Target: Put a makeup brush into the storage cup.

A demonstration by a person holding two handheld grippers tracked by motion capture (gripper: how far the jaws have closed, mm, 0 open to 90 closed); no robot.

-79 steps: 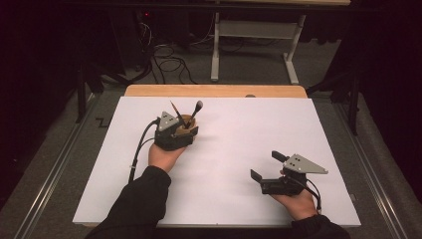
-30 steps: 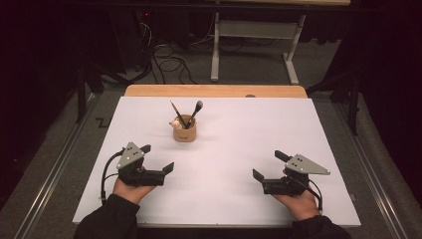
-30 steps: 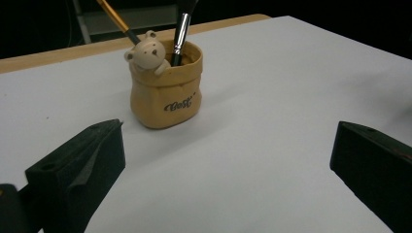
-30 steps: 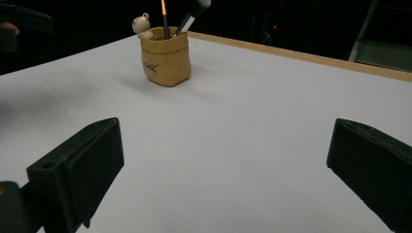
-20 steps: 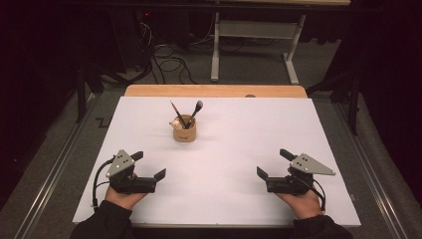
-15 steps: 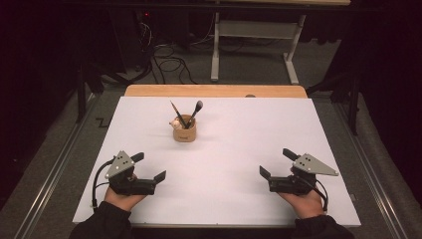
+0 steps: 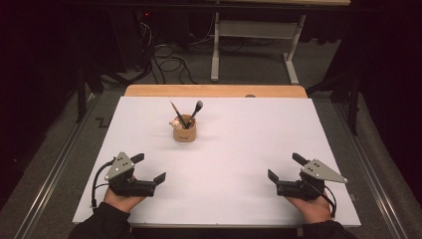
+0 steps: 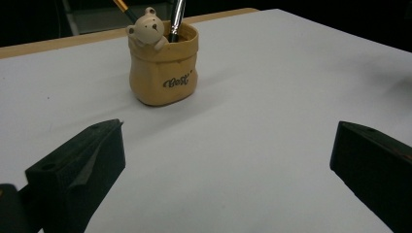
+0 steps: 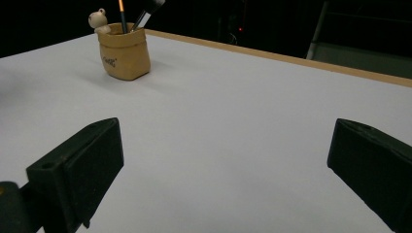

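The left gripper (image 7: pixel 149 168) gapes wide and holds nothing; the bear-trimmed brush pot (image 7: pixel 184 131) (two brushes (image 7: pixel 194 112) inside) stands upright ahead of it, well apart; the right gripper (image 7: pixel 285 167) is likewise wide open and empty, the pot far off to its front-left.

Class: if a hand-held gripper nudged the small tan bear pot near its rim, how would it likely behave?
The bear pot looks rigid and glazed, so probably slippery and chippable. Two brushes stand tall above its rim, so it may tip rather than slide.
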